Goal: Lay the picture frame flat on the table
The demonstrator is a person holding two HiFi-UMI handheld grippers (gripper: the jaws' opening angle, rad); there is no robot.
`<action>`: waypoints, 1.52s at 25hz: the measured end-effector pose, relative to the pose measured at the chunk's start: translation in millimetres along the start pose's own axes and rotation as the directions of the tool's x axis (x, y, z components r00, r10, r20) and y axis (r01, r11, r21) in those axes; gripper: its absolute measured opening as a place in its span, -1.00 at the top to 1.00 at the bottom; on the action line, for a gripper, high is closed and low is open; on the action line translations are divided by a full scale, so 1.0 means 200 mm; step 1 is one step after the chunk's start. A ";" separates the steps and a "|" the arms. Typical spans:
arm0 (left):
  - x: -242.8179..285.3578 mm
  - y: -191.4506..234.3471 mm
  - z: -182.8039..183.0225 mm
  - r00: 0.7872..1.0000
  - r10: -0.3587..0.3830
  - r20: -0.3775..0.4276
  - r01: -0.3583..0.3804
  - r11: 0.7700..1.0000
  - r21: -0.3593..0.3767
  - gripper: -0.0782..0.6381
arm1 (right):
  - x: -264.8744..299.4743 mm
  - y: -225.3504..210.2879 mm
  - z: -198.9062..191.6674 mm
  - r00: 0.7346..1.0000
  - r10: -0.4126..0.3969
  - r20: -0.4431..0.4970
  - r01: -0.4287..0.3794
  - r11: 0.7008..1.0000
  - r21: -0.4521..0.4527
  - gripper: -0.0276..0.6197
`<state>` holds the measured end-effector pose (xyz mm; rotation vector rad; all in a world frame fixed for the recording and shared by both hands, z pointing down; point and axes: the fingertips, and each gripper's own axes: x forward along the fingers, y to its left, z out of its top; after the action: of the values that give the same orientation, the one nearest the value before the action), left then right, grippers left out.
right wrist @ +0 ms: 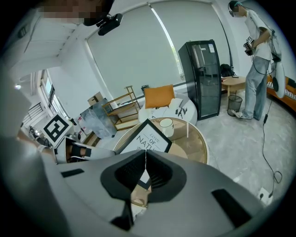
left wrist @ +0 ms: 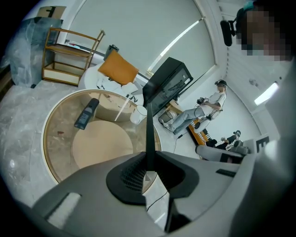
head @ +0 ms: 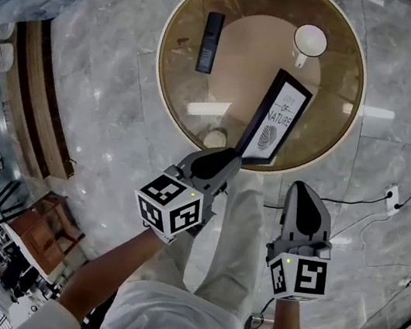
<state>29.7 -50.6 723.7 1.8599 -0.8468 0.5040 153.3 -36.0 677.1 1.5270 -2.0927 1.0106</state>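
A black picture frame [head: 276, 119] with a white print stands tilted on the round glass table [head: 181, 77], near its front rim. My left gripper [head: 228, 162] is shut on the frame's lower near corner. In the left gripper view the frame [left wrist: 149, 132] shows edge-on as a thin dark line rising from between the jaws of the left gripper [left wrist: 148, 172]. My right gripper [head: 301, 189] hangs off the table to the right of the frame, shut on nothing. In the right gripper view the jaws of the right gripper [right wrist: 145, 162] meet, with the frame [right wrist: 149, 135] beyond them.
On the table lie a black remote [head: 210, 41] at the far left and a white cup [head: 310, 40] at the far right. A small round thing [head: 214, 136] shows by the front rim. Marble floor surrounds the table. A black fridge [right wrist: 206, 76] and a standing person [right wrist: 256, 65] are beyond.
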 end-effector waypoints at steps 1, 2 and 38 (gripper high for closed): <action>0.03 0.02 -0.02 1.000 0.000 0.001 0.000 1.000 -0.002 0.61 | 0.02 -0.01 -0.01 1.000 0.000 -0.001 0.000 1.000 0.002 0.90; 0.05 0.04 -0.03 1.000 0.001 0.002 -0.001 1.000 -0.005 0.61 | 0.04 -0.03 -0.03 1.000 -0.002 -0.001 0.002 1.000 0.004 0.90; 0.49 0.66 -0.27 0.968 0.250 -0.021 -0.250 0.968 -0.015 0.77 | 0.28 -0.13 -0.30 0.999 -0.014 -0.050 0.016 0.998 0.053 0.90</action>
<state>-1.1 -69.0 892.6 1.7385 -1.0771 0.6675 149.8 -34.6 762.8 1.5247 -2.0336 1.0952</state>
